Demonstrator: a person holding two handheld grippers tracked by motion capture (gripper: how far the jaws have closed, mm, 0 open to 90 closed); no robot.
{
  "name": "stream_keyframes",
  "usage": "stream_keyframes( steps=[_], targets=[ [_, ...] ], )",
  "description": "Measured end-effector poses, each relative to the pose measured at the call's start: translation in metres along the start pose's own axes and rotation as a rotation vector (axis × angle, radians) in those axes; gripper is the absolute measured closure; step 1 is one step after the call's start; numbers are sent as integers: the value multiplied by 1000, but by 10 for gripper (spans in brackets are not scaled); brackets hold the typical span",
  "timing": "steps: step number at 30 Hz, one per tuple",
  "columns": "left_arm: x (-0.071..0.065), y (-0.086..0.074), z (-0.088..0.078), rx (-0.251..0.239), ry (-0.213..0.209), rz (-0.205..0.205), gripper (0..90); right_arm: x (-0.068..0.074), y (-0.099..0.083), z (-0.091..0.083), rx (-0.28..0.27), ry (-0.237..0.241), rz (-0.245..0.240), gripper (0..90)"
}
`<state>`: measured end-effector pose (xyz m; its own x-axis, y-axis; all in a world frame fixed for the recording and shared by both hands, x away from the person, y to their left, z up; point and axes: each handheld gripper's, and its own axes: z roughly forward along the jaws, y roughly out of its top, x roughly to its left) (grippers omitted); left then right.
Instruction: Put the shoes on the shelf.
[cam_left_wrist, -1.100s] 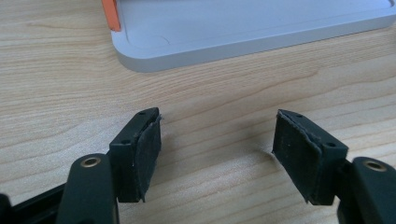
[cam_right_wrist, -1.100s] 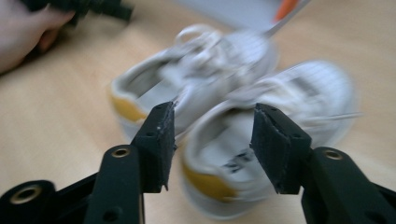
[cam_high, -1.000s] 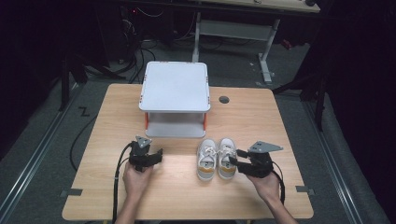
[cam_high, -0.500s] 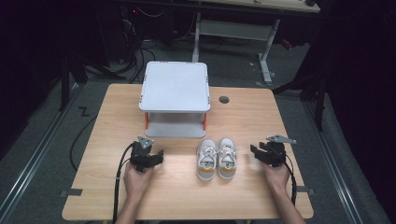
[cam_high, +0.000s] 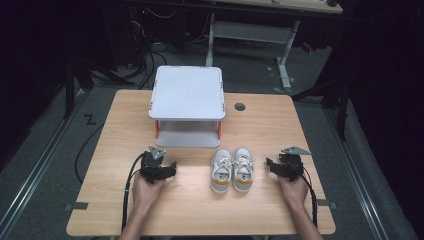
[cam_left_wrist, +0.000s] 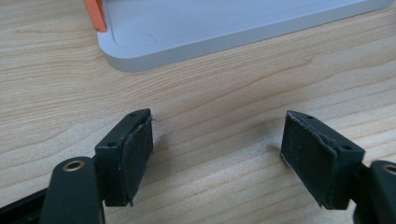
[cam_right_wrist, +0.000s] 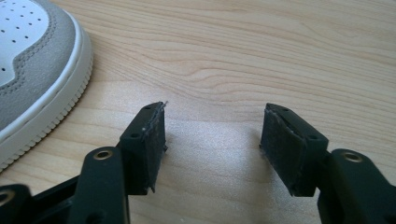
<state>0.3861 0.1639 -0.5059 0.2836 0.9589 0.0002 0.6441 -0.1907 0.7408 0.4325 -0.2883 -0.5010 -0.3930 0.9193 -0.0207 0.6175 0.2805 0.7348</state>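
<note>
Right hand-held gripper (cam_high: 278, 166) has withdrawn from the shoes (cam_high: 232, 169); both hand-held grippers spread, empty. Shoes untouched beside it; nothing visibly done.

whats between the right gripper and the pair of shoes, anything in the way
Nothing. In the high view only bare wooden table separates the right gripper from the shoes. The right gripper view agrees: open jaws over bare wood, the shoe off to one side.

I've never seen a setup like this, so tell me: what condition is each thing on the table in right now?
Left gripper: open, holding nothing.
Right gripper: open, holding nothing.
Pair of shoes: upright, side by side, laced.
Grey stand: upright, nothing on top.
</note>
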Motion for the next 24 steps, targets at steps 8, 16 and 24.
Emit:
stream_keyframes(
  steps=[8,16,24],
  targets=[
    [-18,4,-13,24,29,82,315,0,0,0,2,7,-4,379],
    [-56,16,-45,-35,-146,93,360,0,0,0,2,7,-5,378],
    [-101,32,-64,-51,-338,84,384,0,0,0,3,8,-5,375]
  ],
)
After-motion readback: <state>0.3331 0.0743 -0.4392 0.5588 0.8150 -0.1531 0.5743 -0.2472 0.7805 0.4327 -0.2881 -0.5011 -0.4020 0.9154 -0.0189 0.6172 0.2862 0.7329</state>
